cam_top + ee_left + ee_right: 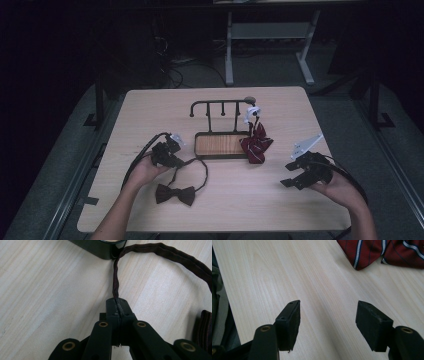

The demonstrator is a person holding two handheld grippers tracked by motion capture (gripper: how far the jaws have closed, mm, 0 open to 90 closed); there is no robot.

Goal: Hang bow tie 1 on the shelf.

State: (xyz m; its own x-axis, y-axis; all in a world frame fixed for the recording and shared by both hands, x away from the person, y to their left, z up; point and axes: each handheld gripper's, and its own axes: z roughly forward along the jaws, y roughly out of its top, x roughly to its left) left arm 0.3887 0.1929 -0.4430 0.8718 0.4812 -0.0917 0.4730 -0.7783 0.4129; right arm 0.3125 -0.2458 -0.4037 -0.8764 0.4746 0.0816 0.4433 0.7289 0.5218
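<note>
Left gripper (117, 305) clamps tight on the brown bow tie's strap (115, 280), the bow (174, 194) lying limp on the table just below it, soft, light and floppy, best carried by that strap, while the right gripper (332, 322) waits open.

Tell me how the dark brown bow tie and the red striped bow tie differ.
The dark brown bow tie is plain; the red striped bow tie has pale stripes. The brown one lies flat on the table; the red one hangs at the right end of the black hook rack, its tips reaching the table. The left gripper pinches the brown tie's strap; nothing grips the red one. Both are fabric bow ties.
</note>
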